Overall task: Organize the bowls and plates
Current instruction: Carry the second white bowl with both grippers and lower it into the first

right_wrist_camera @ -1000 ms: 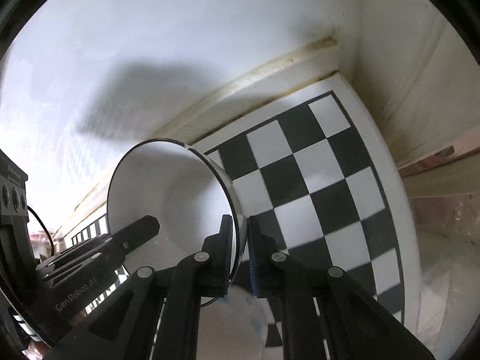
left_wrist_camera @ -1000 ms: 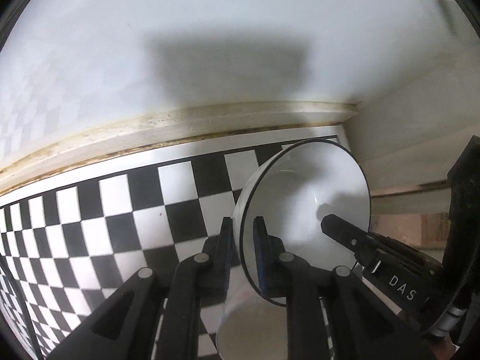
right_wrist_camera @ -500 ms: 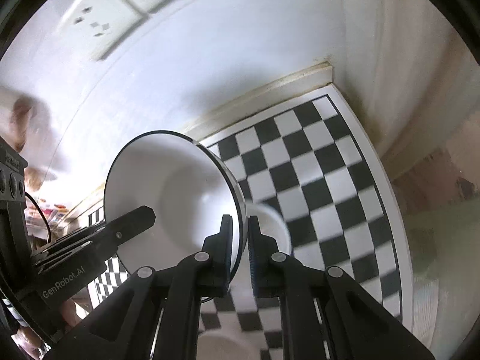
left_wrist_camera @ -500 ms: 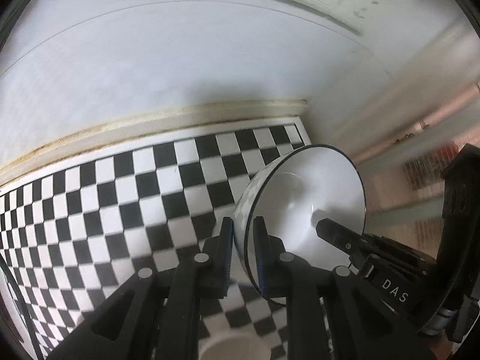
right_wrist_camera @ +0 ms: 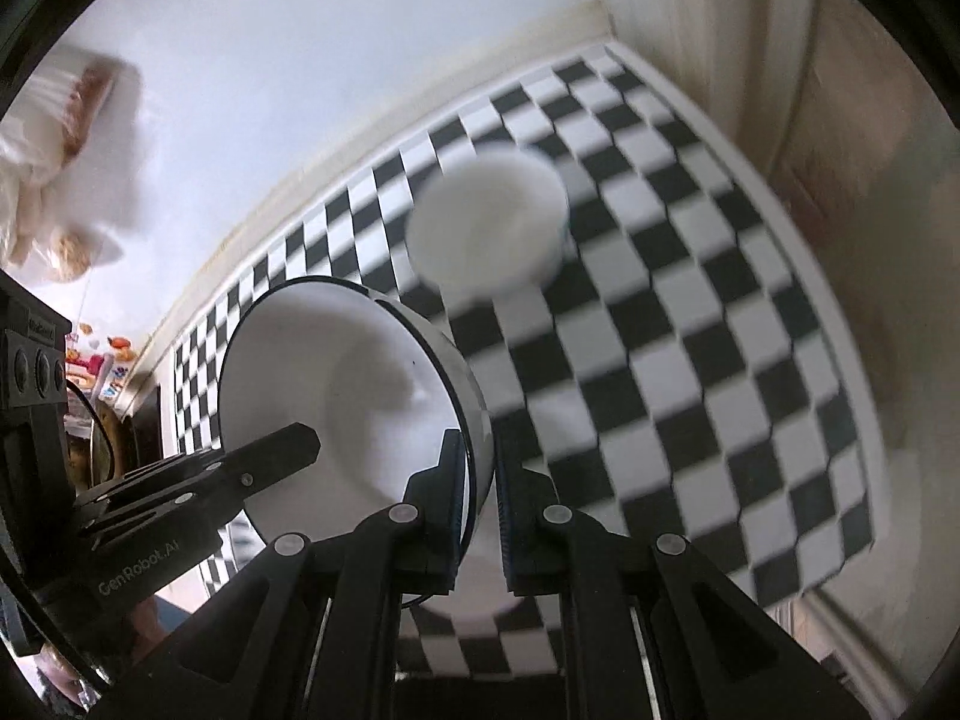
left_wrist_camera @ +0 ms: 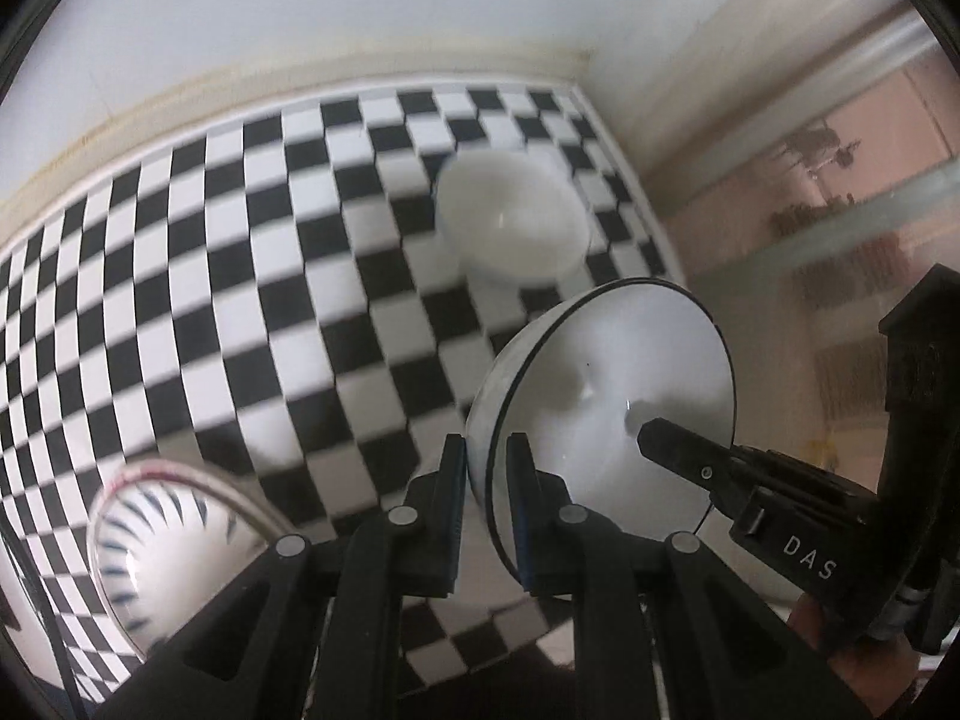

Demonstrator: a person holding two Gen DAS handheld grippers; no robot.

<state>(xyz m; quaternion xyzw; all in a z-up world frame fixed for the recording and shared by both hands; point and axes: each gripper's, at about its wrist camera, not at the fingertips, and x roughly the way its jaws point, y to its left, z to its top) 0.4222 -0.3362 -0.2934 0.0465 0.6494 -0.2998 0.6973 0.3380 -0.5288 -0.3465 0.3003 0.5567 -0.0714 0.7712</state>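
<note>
A white bowl with a thin black rim (left_wrist_camera: 606,420) is held in the air between both grippers, tilted on its side. My left gripper (left_wrist_camera: 485,498) is shut on one edge of its rim. My right gripper (right_wrist_camera: 480,498) is shut on the opposite edge of the same bowl (right_wrist_camera: 348,396). The right gripper's fingers (left_wrist_camera: 690,450) also reach into the bowl in the left wrist view. A plain white bowl (left_wrist_camera: 510,225) stands on the checkered surface near the far right corner; it also shows in the right wrist view (right_wrist_camera: 486,228). A bowl with blue dashes and a red rim (left_wrist_camera: 162,540) sits at lower left.
The black-and-white checkered surface (left_wrist_camera: 240,252) ends at a white wall (left_wrist_camera: 360,0) at the back and a side wall (right_wrist_camera: 750,30) at the right. Its right edge (right_wrist_camera: 840,330) drops off. Bagged items (right_wrist_camera: 54,150) hang at far left.
Both grippers have lifted the black-rimmed bowl up and back from the far corner. The plain white bowl beneath it and the blue-dashed bowl have come into view.
</note>
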